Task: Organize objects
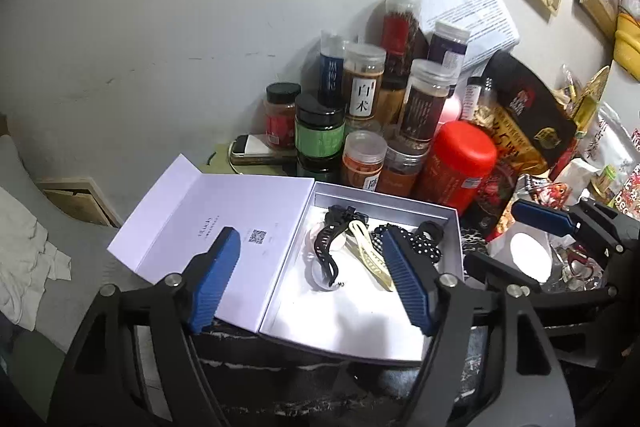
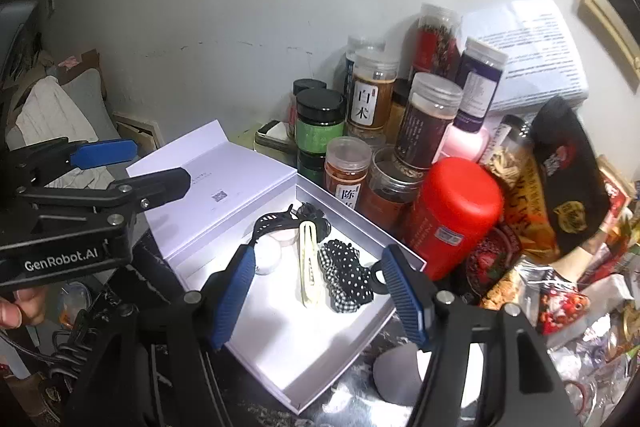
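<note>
An open white box (image 1: 340, 319) (image 2: 300, 347) lies on the dark tabletop, its lid (image 1: 224, 211) (image 2: 224, 179) folded out to the left. Inside lie a black claw clip (image 1: 330, 247) (image 2: 272, 221), a cream hair clip (image 1: 370, 251) (image 2: 309, 267) and a black polka-dot scrunchie (image 1: 428, 249) (image 2: 346, 275). My left gripper (image 1: 312, 283) (image 2: 132, 167) hovers open above the box's near left side, holding nothing. Over the near right side, my right gripper (image 2: 320, 295) (image 1: 520, 243) is also open and holds nothing.
Several jars and bottles crowd the wall behind the box, with a red canister (image 1: 460, 163) (image 2: 456, 211) close to its far right corner. Snack bags (image 2: 560, 203) pile up on the right. A person's hand (image 2: 16, 307) shows at the left edge.
</note>
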Action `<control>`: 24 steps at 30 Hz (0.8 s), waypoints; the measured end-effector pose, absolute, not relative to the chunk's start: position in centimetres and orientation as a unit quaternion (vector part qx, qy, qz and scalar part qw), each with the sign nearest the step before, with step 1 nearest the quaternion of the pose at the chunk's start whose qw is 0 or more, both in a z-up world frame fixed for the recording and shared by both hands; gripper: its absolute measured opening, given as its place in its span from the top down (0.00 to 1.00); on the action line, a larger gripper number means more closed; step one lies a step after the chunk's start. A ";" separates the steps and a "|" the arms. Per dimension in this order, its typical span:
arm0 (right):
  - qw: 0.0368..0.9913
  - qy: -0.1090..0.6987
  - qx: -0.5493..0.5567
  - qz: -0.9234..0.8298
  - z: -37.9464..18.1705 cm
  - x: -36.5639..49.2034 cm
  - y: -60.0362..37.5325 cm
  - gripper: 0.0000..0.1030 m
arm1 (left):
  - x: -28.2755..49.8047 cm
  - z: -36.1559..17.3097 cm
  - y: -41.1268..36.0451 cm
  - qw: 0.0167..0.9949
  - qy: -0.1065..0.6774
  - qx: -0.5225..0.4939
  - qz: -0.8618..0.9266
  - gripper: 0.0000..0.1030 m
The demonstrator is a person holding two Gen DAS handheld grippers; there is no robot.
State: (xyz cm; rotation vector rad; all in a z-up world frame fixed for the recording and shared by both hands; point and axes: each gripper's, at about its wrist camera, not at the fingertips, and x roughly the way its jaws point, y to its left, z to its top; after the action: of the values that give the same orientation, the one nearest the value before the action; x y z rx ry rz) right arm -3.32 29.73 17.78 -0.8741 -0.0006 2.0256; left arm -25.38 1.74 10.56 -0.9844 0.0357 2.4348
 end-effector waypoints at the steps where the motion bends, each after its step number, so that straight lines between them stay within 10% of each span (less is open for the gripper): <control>1: 0.452 -0.002 -0.351 0.820 17.9 -3.2 29.2 0.35 | -25.0 10.8 1.5 0.254 0.014 -0.360 0.898 0.25; 24: 0.492 0.011 -0.325 0.807 16.7 3.1 18.8 0.30 | -13.1 11.8 -1.6 0.246 0.070 -0.316 0.914 0.16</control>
State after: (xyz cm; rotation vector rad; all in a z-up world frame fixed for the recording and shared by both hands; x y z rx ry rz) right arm 3.08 18.77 16.66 -0.7892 0.0266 1.9596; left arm -13.12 -1.55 11.84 -0.8607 0.1916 2.4925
